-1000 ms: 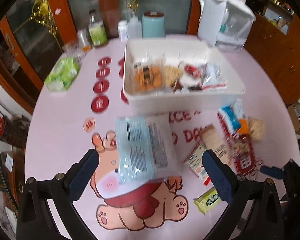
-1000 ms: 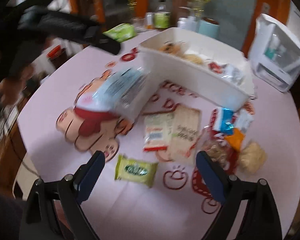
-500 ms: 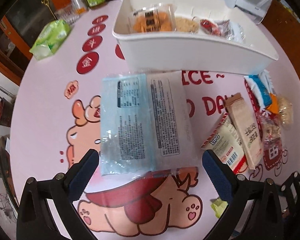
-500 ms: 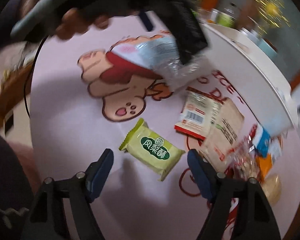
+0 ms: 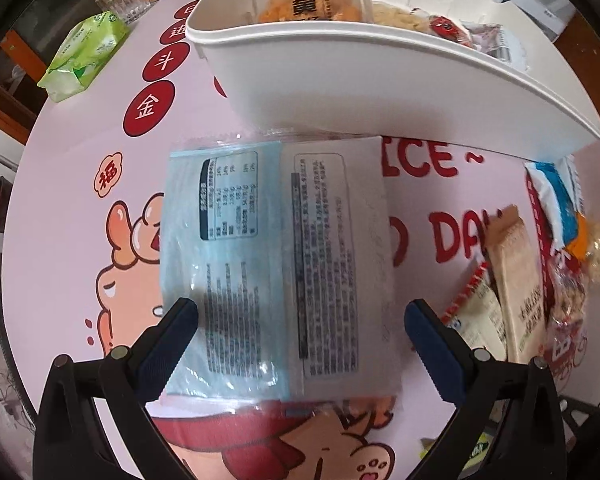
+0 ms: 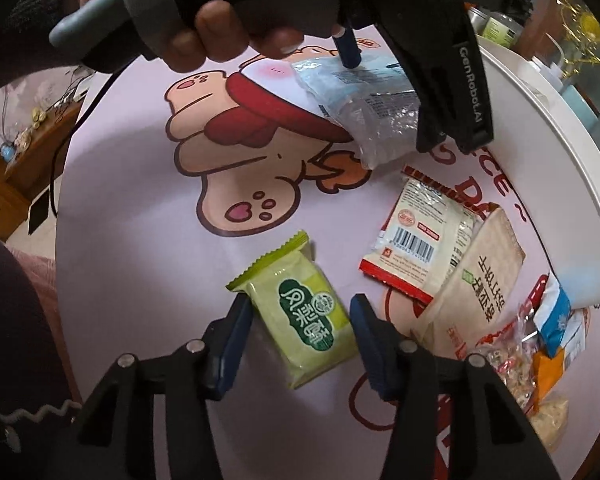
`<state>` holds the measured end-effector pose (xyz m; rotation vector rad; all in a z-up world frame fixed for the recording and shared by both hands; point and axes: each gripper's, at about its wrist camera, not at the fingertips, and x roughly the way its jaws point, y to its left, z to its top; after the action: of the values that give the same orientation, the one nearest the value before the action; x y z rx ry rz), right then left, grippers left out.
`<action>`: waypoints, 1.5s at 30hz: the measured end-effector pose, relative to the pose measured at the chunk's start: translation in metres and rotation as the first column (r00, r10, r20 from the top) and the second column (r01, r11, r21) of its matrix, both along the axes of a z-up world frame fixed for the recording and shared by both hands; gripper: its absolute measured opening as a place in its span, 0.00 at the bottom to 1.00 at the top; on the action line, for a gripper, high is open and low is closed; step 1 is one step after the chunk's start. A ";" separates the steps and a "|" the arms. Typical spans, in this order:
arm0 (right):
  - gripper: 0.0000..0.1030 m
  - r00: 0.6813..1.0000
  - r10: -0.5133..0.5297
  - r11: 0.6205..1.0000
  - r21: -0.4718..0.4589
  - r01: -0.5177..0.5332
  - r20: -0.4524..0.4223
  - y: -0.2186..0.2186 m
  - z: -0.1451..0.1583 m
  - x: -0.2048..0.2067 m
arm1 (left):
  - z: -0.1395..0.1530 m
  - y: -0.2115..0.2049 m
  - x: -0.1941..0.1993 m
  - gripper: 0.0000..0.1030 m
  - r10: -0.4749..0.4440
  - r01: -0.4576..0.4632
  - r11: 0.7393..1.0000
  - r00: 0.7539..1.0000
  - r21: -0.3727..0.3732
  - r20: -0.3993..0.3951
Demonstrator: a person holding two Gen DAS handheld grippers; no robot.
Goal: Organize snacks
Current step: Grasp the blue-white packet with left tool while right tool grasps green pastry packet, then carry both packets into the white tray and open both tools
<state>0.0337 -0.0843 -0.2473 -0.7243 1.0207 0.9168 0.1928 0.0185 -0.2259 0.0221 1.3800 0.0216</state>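
Note:
A large blue-and-white snack bag (image 5: pixel 276 264) lies flat on the pink table just in front of the white bin (image 5: pixel 380 92). My left gripper (image 5: pixel 300 328) is open, its fingers on either side of the bag's near end. In the right wrist view the bag (image 6: pixel 364 96) shows under the left gripper. My right gripper (image 6: pixel 300 324) is open, its fingers on either side of a small green pastry pack (image 6: pixel 300 320) that lies on the table. The bin holds several snack packs (image 5: pixel 316 0).
A red-edged pack (image 6: pixel 416 240) and a beige pack (image 6: pixel 480 280) lie right of the green one. More small snacks (image 6: pixel 548 340) sit by the bin's corner. A green tissue pack (image 5: pixel 84 56), a glass (image 5: pixel 124 0) and bottles stand at the table's far left.
My left gripper has come down close over the large bag. My right gripper has dropped to the green pack and narrowed its jaws around it.

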 end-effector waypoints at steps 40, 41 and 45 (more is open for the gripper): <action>0.46 0.956 -0.277 0.949 0.127 0.287 -0.093 -0.009 0.013 0.002 | 0.014 0.012 -0.007 0.56 -0.058 0.056 0.998 0.998 0.041 0.040; 0.46 0.952 -0.289 0.944 0.138 0.300 -0.098 -0.010 0.016 0.002 | 0.020 0.013 -0.008 0.56 -0.054 0.054 0.998 0.998 0.019 0.034; 0.46 0.943 -0.318 0.933 0.147 0.329 -0.093 -0.012 0.020 0.004 | 0.021 0.024 -0.011 0.53 -0.030 0.031 0.997 0.999 -0.063 0.013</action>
<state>0.0376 -0.0963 -0.2272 -0.3759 1.0747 0.7284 0.1817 0.0425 -0.2050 -0.0099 1.3679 -0.0480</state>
